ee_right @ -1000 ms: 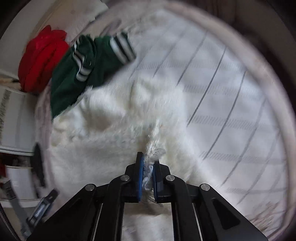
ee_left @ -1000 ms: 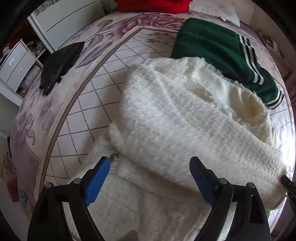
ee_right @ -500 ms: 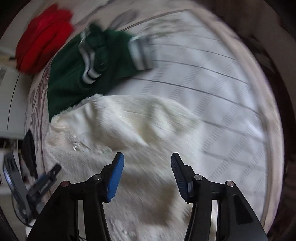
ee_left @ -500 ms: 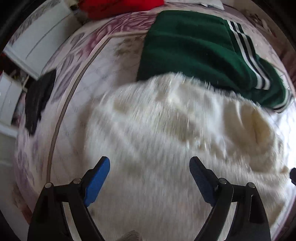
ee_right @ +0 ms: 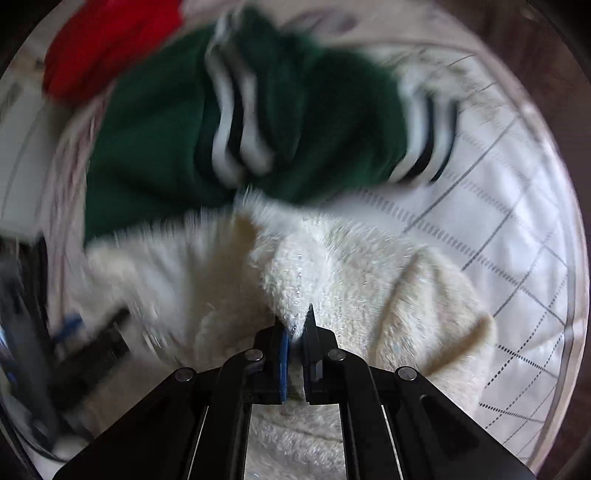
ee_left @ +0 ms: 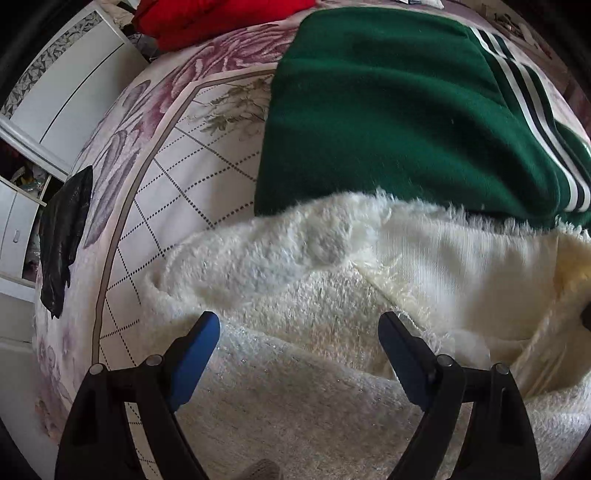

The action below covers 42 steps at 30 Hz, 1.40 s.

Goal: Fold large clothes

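The right tongs (ee_right: 295, 334) are clamped on a pinch of the white fluffy garment (ee_right: 332, 273), with a peak of pile drawn up between the blue pads; this is the only hold on the cloth at present. The left tongs (ee_left: 299, 354) stand wide apart with nothing between the fingers, hovering steeply nose-down over the same garment, its pile directly beneath and ahead of the blue fingertips (ee_left: 207, 325). From the left wrist view the white fluffy garment (ee_left: 295, 273) spreads across the frame from the left tongs toward the right edge, so its long axis runs roughly crosswise to the line the left tongs point along; a fold ridge crosses just beyond the fingertips. A smoother, paler face of the garment shows to the right, and the fluffy edge at the far side overlaps the green striped garment (ee_left: 388, 110), which lies further out on the bed (ee_left: 177, 173). The relation that governs the next move: the right tongs hold the garment's right side, while the nearest free edge for the left tongs lies ahead and to their left, where the pile meets the quilted bed cover. The likely requirement is a matching grip there, so that both ends can be carried together. Beyond the green garment lie a red item (ee_left: 221, 14) and, at the bed's left margin, a black item (ee_left: 62, 236).
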### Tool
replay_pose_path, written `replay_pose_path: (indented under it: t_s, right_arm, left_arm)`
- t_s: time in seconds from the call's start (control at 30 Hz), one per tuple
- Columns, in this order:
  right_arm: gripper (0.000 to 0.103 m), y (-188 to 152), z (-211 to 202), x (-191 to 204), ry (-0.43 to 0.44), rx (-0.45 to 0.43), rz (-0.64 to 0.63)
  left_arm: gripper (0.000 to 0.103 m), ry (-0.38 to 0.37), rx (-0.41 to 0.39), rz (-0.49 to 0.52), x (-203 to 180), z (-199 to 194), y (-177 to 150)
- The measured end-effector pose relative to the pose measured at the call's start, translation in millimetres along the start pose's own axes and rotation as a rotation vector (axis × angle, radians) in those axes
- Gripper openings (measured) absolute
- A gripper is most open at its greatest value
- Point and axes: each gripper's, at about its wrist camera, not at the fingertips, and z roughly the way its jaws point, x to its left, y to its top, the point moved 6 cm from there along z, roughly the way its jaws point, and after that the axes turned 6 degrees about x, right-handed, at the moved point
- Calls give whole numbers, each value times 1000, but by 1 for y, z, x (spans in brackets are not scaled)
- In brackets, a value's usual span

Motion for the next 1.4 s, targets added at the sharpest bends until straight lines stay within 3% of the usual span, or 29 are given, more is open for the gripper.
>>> replay_pose_path:
  t_s: [0.1, 0.17, 0.27, 0.33, 0.37, 0.43, 0.5, 0.57, 0.6, 0.63, 0.7, 0.73, 0.77, 0.87, 0.93, 1.0, 1.2, 1.33, 1.37, 1.4]
  right_arm:
    - [8, 8, 34, -8, 54, 181, 55]
    - [13, 10, 40, -13, 60, 233, 67]
    - [29, 9, -2, -19, 86, 152, 98]
    - [60, 4, -38, -14, 116, 51, 83]
    - [64, 0, -47, -8, 144, 37, 71]
    - [64, -7, -44, 15, 253, 80, 24]
    - [64, -11, -15, 42, 395, 195, 7]
    - [61, -9, 21, 59, 433, 275, 13]
    - [51, -8, 40, 66, 444, 320, 5]
    - [45, -9, 55, 70, 440, 356, 7]
    - [44, -12, 82, 78, 420, 435, -16]
    - [32, -13, 93, 80, 396, 447, -27]
    - [18, -12, 97, 82, 395, 437, -38]
    - [10, -9, 98, 90, 343, 392, -79]
    - [5, -6, 86, 91, 286, 308, -95]
    - [5, 1, 66, 87, 257, 242, -82]
    - [6, 8, 69, 77, 195, 260, -104]
    - [10, -2, 55, 69, 358, 338, -33]
    - [13, -5, 36, 54, 372, 314, -20]
    - [31, -10, 17, 38, 371, 287, -11]
  left_arm:
    - [88, -6, -4, -20, 4, -3, 7]
    - [88, -20, -21, -54, 13, -14, 10]
    - [88, 13, -72, -117, 35, -35, 7]
    - [88, 60, -90, -145, 48, -40, 1]
    - [93, 79, -88, -153, 52, -38, -2]
    - [101, 108, -56, -154, 59, -26, -7]
    - [101, 120, -24, -150, 61, -13, -9]
    - [101, 124, -14, -153, 65, -2, -10]
    - [101, 125, -9, -150, 66, 2, -10]
    - [101, 129, -9, -150, 67, 5, -9]
    - [101, 136, -10, -149, 69, 10, -9]
    - [101, 135, -8, -152, 70, 11, -10]
    - [101, 132, -8, -158, 71, 10, -12]
    - [101, 114, -4, -181, 79, 10, -13]
    - [101, 98, -15, -205, 85, 3, -14]
    - [101, 86, -21, -217, 89, -3, -14]
    - [101, 84, -44, -223, 98, -19, -13]
    - [101, 20, -63, -246, 101, -47, -24]
    - [101, -6, -62, -245, 98, -56, -30]
    - [101, -36, -57, -239, 94, -64, -36]
